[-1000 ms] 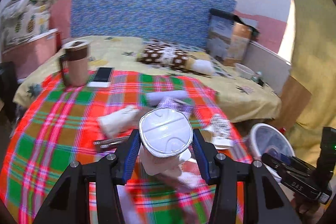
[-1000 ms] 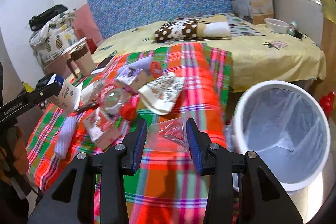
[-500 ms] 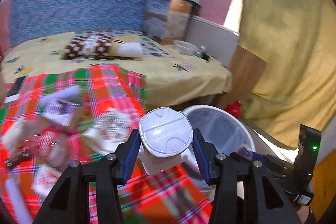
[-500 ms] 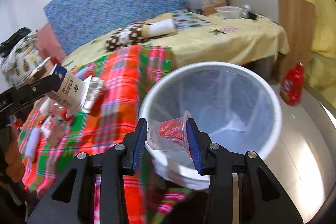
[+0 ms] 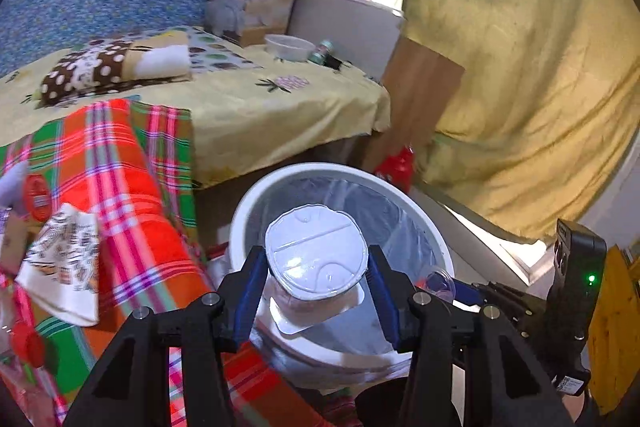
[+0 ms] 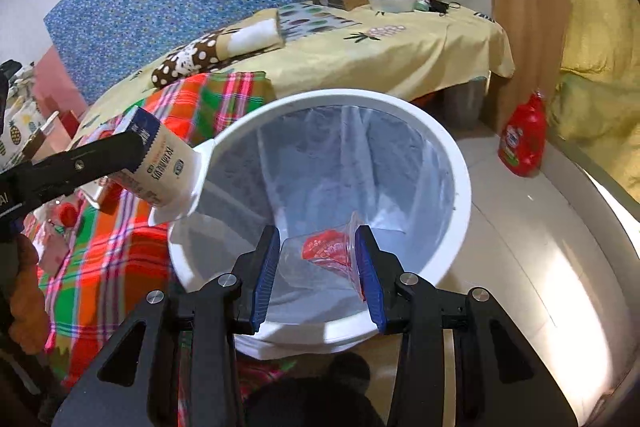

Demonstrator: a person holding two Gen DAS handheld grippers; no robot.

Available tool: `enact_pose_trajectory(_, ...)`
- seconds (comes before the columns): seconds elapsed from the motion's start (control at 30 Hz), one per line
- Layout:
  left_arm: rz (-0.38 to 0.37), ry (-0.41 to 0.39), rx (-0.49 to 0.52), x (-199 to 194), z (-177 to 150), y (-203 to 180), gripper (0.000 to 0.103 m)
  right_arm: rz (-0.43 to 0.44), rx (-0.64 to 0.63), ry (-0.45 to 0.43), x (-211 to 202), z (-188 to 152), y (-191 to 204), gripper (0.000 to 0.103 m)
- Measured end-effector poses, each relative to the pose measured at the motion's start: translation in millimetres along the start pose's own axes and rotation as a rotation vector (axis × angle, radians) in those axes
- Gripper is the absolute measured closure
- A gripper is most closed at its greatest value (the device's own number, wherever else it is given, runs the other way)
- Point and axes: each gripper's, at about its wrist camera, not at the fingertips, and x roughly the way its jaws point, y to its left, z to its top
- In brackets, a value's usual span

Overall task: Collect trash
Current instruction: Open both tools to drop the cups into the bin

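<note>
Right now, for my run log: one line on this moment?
left gripper: shut on cup | right gripper: shut on wrapper | both over bin

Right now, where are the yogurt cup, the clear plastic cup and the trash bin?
yogurt cup (image 5: 316, 253): left wrist view, on its foil lid.
clear plastic cup (image 6: 320, 251): right wrist view, on its see-through wall over the red scrap inside.
trash bin (image 6: 460, 163): right wrist view, on its white rim.
</note>
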Motion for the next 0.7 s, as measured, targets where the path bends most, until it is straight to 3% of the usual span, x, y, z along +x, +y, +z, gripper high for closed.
enact_pose_trajectory(0.13, -0.009, 0.033, 0.006, 13.9, -3.5, 0.0, 0.052, -0.016, 0.001, 0.008, 1.4, -0.8, -4.6, 0.056)
enact_pose_trajectory(0.2, -0.011, 0.046, -0.002, 18.0, -4.7, 2.5, 0.052, -0.018, 0.003, 0.009, 2.3, -0.1, -5.8, 0.047)
enact_pose_trajectory(0.37, -0.009, 0.046, -0.018, 20.6, -4.4, 6.6, 0.052, -0.024, 0.015, -0.013, -4.2, 1.1, -8.2, 0.047)
enact_pose_trajectory(0.5, -0.017, 0.035, -0.035, 18.7, -3.5, 11.5, 0.042, -0.018, 0.012, -0.035, -10.2, 2.6, -7.5, 0.047)
enact_pose_trajectory(0.7, -0.011, 0.017, -0.048, 9.6, -5.2, 13.5, 0.042, -0.004, 0.010, -0.058, -15.4, 3.1, -4.2, 0.047)
